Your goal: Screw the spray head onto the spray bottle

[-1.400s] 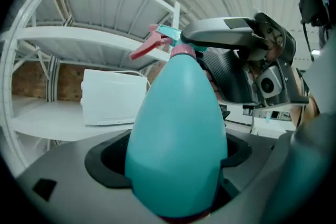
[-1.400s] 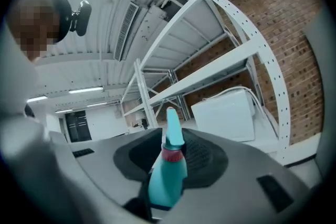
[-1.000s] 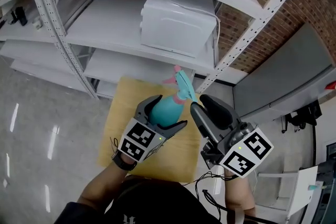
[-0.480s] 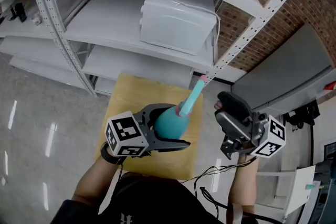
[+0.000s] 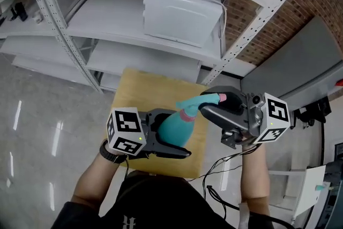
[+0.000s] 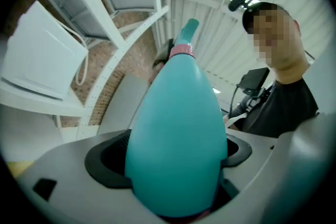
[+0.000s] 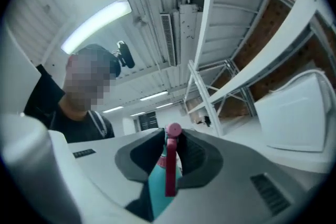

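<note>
Left gripper (image 5: pixel 179 135) clamps the teal spray bottle (image 5: pixel 170 128) by its belly, steadying it above the wooden board (image 5: pixel 128 99) — while the right gripper (image 5: pixel 210 106) closes its jaws round the spray head (image 5: pixel 194 102), apparently for another twist.

This place looks like a workshop or a storeroom of industrial kind, not a home. A tall white metal shelving rack (image 5: pixel 107 13) with perforated uprights stands against a bare red brick wall (image 5: pixel 284 13), and a white box-shaped appliance (image 5: pixel 182 8) with a cable sits on one shelf. The floor (image 5: pixel 32 131) is grey, polished and reflects the lamps. A small square table with a light wooden top (image 5: pixel 134 99) stands before the rack. Above, a long fluorescent tube lamp (image 7: pixel 97 23) hangs under a ribbed white ceiling.
</note>
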The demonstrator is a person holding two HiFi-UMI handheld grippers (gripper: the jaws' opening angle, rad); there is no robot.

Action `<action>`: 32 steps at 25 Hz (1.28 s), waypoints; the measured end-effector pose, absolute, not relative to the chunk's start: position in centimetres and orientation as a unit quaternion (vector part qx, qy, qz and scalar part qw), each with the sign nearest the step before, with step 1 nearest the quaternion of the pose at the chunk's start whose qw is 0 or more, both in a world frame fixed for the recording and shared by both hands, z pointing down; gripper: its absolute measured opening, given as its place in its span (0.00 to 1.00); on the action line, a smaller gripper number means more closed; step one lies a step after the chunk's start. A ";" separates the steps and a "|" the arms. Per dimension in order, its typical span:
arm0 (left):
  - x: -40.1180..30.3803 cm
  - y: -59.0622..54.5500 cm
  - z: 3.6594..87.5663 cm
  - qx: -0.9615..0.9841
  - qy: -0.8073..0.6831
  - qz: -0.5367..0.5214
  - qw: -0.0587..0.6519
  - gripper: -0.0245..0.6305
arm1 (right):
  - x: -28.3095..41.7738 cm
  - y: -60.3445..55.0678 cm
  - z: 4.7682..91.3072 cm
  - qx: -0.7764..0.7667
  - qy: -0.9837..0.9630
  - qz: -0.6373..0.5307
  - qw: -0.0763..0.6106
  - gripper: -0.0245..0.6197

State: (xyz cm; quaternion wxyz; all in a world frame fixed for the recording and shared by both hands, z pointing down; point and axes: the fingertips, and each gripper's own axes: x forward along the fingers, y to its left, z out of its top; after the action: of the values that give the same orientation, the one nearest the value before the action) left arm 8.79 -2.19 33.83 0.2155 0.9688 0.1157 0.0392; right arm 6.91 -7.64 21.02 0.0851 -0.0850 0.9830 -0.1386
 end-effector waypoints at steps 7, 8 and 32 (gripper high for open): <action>5.5 -12.0 39.8 0.944 -0.248 0.200 0.084 0.74 | 8.0 -12.6 26.7 -0.361 0.897 -0.249 0.060 0.14; 5.0 -12.9 40.4 0.931 -0.288 0.217 0.056 0.74 | 8.2 -12.9 27.3 -0.386 0.881 -0.262 0.071 0.14; 8.7 4.3 33.4 0.874 0.323 0.008 0.362 0.72 | 6.2 -4.3 21.5 0.058 0.982 -0.112 0.138 0.26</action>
State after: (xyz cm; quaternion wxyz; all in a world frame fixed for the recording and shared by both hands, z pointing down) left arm 8.74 4.29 33.38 0.3619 0.8744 0.3231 0.0078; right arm 6.18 -4.25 21.51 0.1376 0.0576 0.9825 -0.1117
